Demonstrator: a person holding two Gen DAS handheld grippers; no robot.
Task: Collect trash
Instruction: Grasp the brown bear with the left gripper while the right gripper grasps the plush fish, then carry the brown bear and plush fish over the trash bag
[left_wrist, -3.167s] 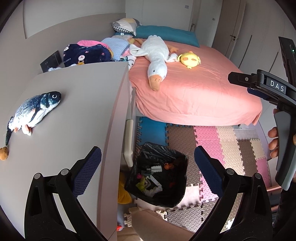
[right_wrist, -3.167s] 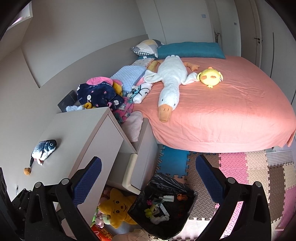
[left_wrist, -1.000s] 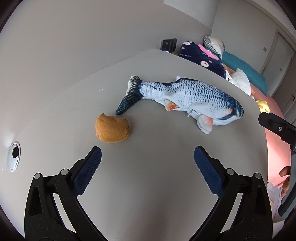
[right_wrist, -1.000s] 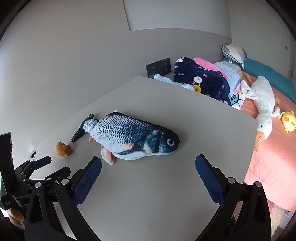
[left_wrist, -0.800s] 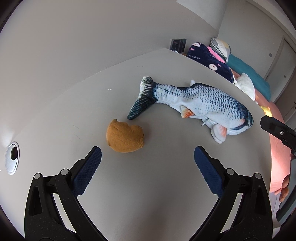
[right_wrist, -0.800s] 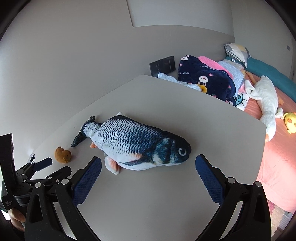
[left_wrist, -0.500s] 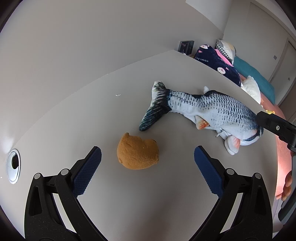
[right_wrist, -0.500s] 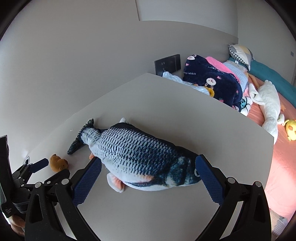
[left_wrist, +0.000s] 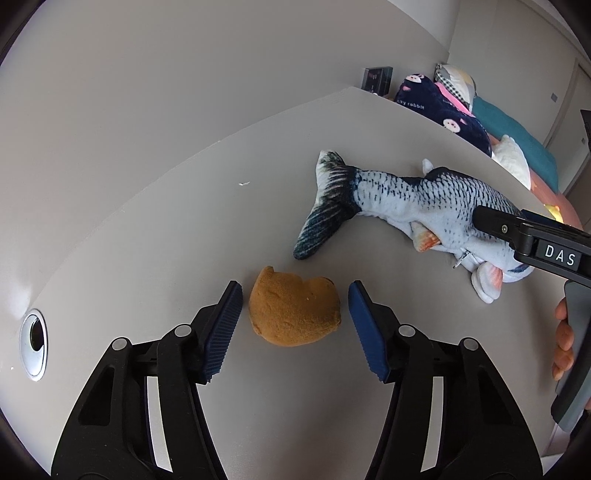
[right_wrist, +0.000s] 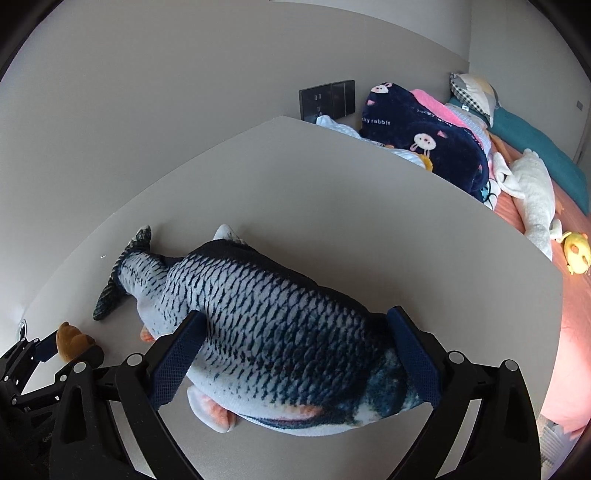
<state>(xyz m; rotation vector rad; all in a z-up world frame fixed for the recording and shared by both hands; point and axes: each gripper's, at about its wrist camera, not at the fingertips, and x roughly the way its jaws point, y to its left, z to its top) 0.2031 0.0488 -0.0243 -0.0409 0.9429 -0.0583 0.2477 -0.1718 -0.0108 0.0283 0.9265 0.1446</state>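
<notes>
My left gripper (left_wrist: 295, 314) has just been closing around the fuzzy brown plush lump (left_wrist: 293, 312), pads not yet touching. My right gripper (right_wrist: 295, 354) straddles the scaly plush fish (right_wrist: 266, 325) mid-desk, closing, contact unclear. Smooth grey desk (right_wrist: 332, 206); pink bed (right_wrist: 576, 332) beyond.

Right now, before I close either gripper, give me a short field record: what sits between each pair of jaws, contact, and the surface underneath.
left gripper: jaws have just been closing, astride the small brown plush toy
left contact: narrow gaps on both sides, pads not pressing yet
right gripper: jaws wide, just narrowed slightly, straddling the grey-blue scaled plush fish
right contact: both pads at the fish's flanks; pressing cannot be told
surface: grey desk top, both toys lying on it
fish tail: points toward the brown toy, apart from it
</notes>
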